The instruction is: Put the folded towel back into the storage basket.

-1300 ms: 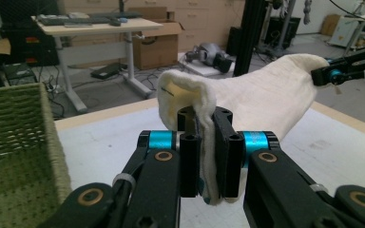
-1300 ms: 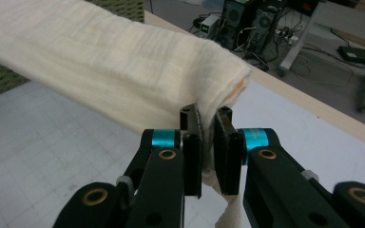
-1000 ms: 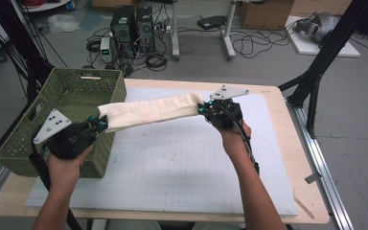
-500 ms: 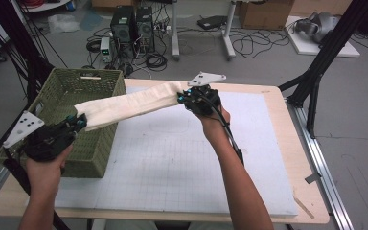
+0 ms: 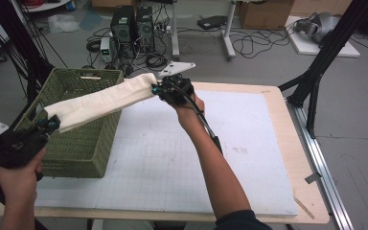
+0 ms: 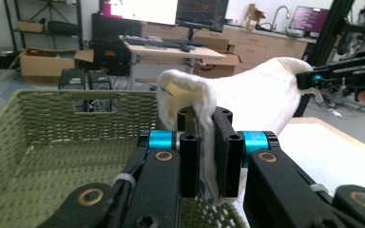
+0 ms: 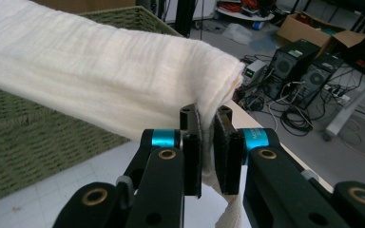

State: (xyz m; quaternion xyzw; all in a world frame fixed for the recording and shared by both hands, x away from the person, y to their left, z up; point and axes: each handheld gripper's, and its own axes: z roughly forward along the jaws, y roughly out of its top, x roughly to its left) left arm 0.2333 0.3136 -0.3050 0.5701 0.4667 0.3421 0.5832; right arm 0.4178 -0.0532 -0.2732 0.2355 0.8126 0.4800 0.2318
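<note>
A folded cream cloth (image 5: pixel 103 100) hangs stretched in the air between my two grippers, partly over the green woven basket (image 5: pixel 79 148). My left gripper (image 5: pixel 48 123) is at the left of the high view, above the basket's near left side, shut on one end of the cloth (image 6: pixel 195 95). My right gripper (image 5: pixel 157 89) is near the basket's far right corner, shut on the other end of the cloth (image 7: pixel 123 76). In the left gripper view the basket's inside (image 6: pixel 52 152) lies right below the jaws, and the right gripper (image 6: pixel 309 78) shows at the far end.
The basket stands at the left end of the white gridded mat (image 5: pixel 172 158) on a wooden table (image 5: pixel 292 143). Black frame legs (image 5: pixel 316 72) rise at the right. Computers and cables (image 5: pixel 134 28) lie on the floor beyond the table.
Both grippers have carried the stretched cloth to the left, from over the mat to over the basket. The grip on both ends is unchanged.
</note>
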